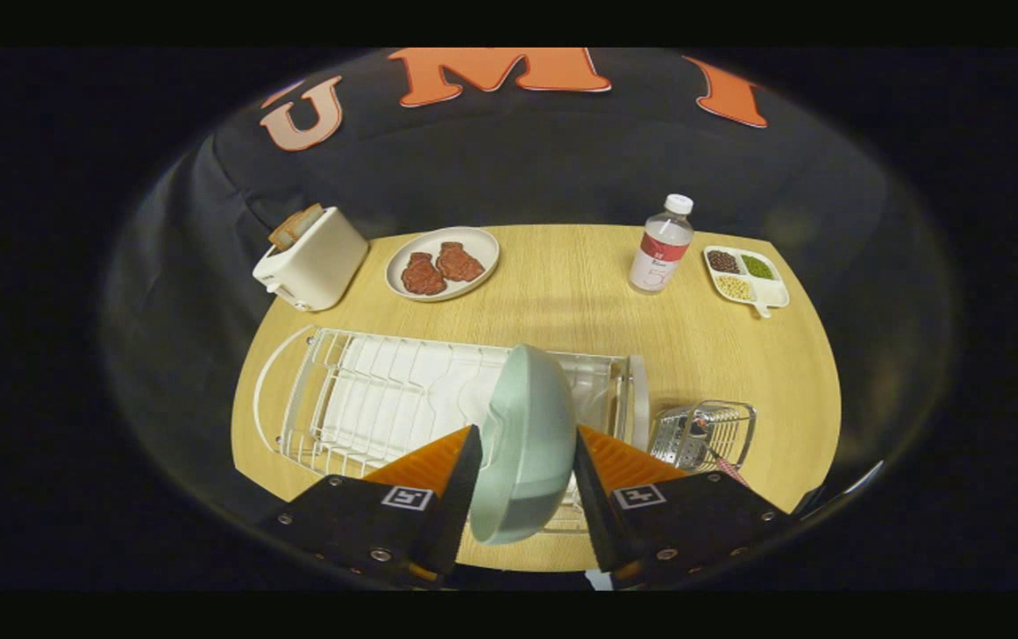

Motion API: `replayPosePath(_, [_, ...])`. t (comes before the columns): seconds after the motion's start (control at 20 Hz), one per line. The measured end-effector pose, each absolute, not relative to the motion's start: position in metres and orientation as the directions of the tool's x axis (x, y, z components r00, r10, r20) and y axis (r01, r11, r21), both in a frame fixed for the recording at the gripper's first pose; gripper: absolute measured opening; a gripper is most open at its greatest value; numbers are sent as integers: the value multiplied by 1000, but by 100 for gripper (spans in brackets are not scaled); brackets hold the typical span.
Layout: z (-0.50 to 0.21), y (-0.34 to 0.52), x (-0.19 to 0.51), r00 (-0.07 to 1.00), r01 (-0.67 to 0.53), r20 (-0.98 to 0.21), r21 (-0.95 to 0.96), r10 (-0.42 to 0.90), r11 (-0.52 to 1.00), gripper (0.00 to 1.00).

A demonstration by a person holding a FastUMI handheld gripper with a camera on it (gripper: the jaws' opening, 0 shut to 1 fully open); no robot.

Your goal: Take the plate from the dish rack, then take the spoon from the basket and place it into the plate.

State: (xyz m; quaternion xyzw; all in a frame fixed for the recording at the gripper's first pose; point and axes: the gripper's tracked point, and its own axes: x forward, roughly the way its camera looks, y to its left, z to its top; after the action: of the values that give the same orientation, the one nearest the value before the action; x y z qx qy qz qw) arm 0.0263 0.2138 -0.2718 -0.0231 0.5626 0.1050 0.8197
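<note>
A pale green plate [532, 382] stands on edge between my fingers, over the right end of the white wire dish rack [358, 399]. My gripper [526, 432] is shut on the plate, one finger pressing each face. I cannot tell whether the plate's lower rim still rests in the rack. To the right of the rack stands a small metal mesh basket [713, 430]. The spoon [723, 463] lies in it, its red-checked handle poking out toward my right finger.
Beyond the rack on the round wooden table [562, 284] are a white toaster [313, 262] with bread in it, a white plate with two pieces of meat [442, 264], a clear bottle [661, 246] and a divided dish of beans [745, 277].
</note>
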Motion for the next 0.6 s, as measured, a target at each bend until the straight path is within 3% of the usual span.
replayPosePath(0.25, [-290, 224, 16, 290, -232, -955, -16, 53, 973, 47])
replayPosePath(0.6, [-303, 224, 4, 241, -269, -969, -122, -56, 955, 45])
